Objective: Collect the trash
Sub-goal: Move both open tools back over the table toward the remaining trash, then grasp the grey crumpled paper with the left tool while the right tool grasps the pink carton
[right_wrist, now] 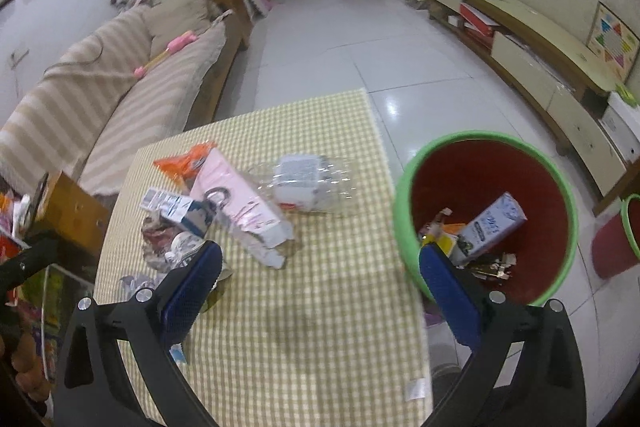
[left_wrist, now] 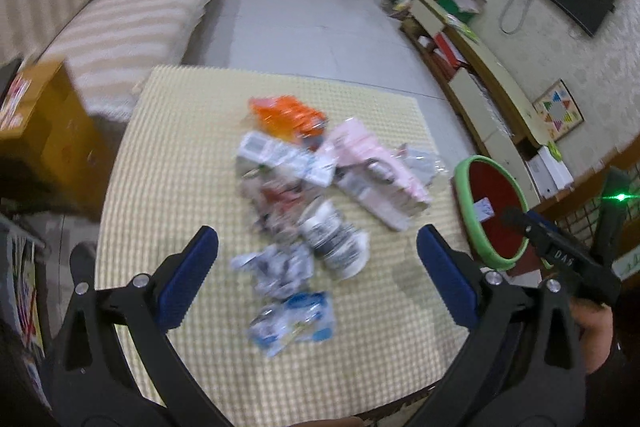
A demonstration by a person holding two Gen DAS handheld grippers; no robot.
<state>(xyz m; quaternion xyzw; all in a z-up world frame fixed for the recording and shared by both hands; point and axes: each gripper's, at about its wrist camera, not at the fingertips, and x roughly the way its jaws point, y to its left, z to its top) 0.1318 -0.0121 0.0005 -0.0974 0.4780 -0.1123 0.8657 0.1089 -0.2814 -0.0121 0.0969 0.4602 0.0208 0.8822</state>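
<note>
Plainly, the trash pile (left_wrist: 304,203) lies on the table (left_wrist: 180,155) straight ahead of the left claw (left_wrist: 318,267), released and empty, which is nearer; the right claw (right_wrist: 320,275), also released, hangs beside the bin (right_wrist: 486,217) off the table's right edge.

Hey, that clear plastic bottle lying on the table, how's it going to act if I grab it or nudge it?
The bottle looks empty and see-through, so it is probably very light. Its walls look crinkled, so it may crush or flex under the tongs rather than stay stiff. It lies on its side on the checked cloth, so a nudge might roll it, though the dents could slow that.
</note>
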